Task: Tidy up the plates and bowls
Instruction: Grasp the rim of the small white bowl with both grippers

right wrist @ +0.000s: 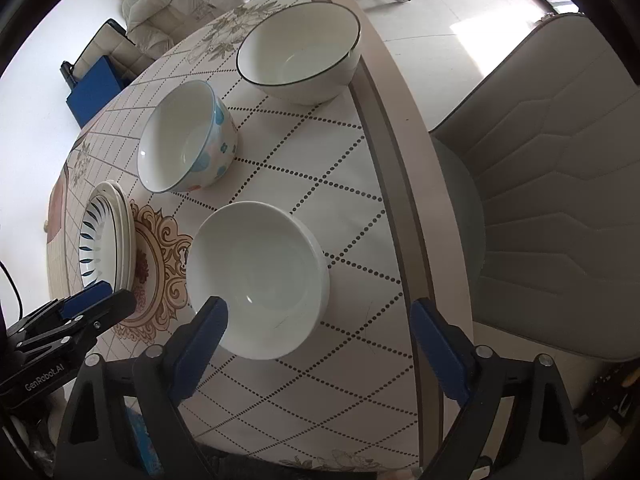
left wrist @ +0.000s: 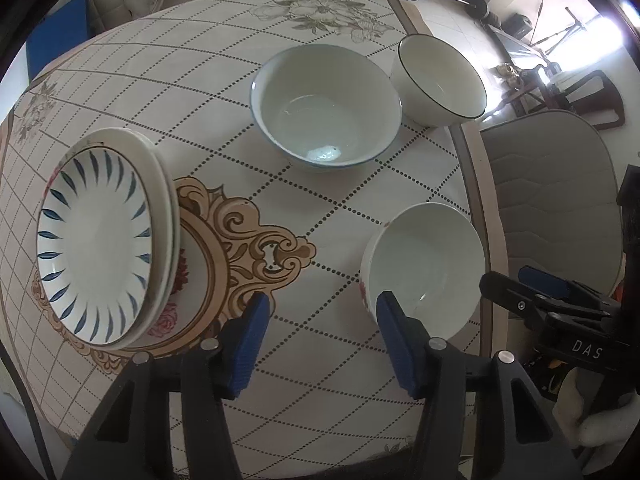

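The white bowl (right wrist: 256, 280) sits just ahead of the right gripper (right wrist: 320, 312), whose jaws are spread, empty, left finger overlapping the rim.

lower plates (left wrist: 166, 216) mostly hidden under top plate (left wrist: 96, 240), chair (right wrist: 560, 200) cut off by edge

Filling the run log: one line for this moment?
left gripper: open, empty | right gripper: open, empty | nearest: plain white ceramic bowl | plates: stacked
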Action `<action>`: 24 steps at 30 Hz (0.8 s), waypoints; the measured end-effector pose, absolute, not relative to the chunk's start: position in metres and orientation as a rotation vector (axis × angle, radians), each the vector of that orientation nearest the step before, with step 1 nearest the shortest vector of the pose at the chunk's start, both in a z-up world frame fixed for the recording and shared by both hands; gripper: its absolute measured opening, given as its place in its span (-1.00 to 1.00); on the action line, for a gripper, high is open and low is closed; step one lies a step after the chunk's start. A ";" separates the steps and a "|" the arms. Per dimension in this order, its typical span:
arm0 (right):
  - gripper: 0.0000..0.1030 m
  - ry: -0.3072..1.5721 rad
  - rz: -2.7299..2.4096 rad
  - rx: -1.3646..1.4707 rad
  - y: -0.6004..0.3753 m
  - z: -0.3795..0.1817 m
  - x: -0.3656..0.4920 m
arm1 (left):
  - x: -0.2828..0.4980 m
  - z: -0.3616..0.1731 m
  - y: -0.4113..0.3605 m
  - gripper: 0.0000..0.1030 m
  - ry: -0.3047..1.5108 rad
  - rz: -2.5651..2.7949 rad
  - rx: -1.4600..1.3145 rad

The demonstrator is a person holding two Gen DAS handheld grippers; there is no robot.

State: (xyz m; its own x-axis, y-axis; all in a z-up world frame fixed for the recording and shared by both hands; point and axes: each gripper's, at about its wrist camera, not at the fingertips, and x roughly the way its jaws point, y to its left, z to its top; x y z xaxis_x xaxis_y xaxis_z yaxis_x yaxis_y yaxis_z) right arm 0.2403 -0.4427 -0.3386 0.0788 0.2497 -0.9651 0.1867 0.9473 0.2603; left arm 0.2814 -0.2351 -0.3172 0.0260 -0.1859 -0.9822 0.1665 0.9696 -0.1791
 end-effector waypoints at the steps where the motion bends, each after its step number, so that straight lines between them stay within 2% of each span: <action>1: 0.60 1.517 0.062 0.354 -0.443 -0.347 0.246 | 0.285 -0.323 -0.241 -0.03 1.530 -0.270 -0.015; 3: 0.31 1.553 0.094 0.353 -0.441 -0.363 0.257 | 0.290 -0.336 -0.250 -0.09 1.547 -0.274 -0.019; 4: 0.20 1.566 0.105 0.356 -0.440 -0.369 0.262 | 0.292 -0.342 -0.253 -0.22 1.556 -0.274 -0.026; 6: 0.18 1.582 0.133 0.365 -0.440 -0.379 0.271 | 0.296 -0.353 -0.258 -0.42 1.581 -0.277 -0.047; 7: 0.06 1.591 0.141 0.372 -0.439 -0.384 0.274 | 0.298 -0.358 -0.259 -0.55 1.593 -0.278 -0.055; 8: -0.13 1.603 0.152 0.382 -0.438 -0.389 0.277 | 0.299 -0.361 -0.260 -0.60 1.603 -0.282 -0.069; 12: -0.44 1.642 0.193 0.402 -0.429 -0.402 0.283 | 0.300 -0.369 -0.262 -0.69 1.621 -0.294 -0.093; 16: -0.56 1.652 0.175 0.366 -0.418 -0.408 0.287 | 0.297 -0.373 -0.267 -0.83 1.636 -0.306 -0.082; 17: -0.61 1.655 0.170 0.375 -0.417 -0.408 0.287 | 0.297 -0.374 -0.266 -0.83 1.629 -0.299 -0.070; 24: -0.64 1.688 0.204 0.394 -0.403 -0.412 0.286 | 0.297 -0.365 -0.249 -0.83 1.618 -0.279 -0.073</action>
State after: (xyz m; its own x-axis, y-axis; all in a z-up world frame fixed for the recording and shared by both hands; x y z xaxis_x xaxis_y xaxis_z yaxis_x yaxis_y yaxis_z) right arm 0.2859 -0.4035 -0.4120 -0.1141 0.3714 -0.9214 0.1418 0.9241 0.3549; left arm 0.2967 -0.2486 -0.3649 -0.0707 -0.2165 -0.9737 0.1226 0.9669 -0.2238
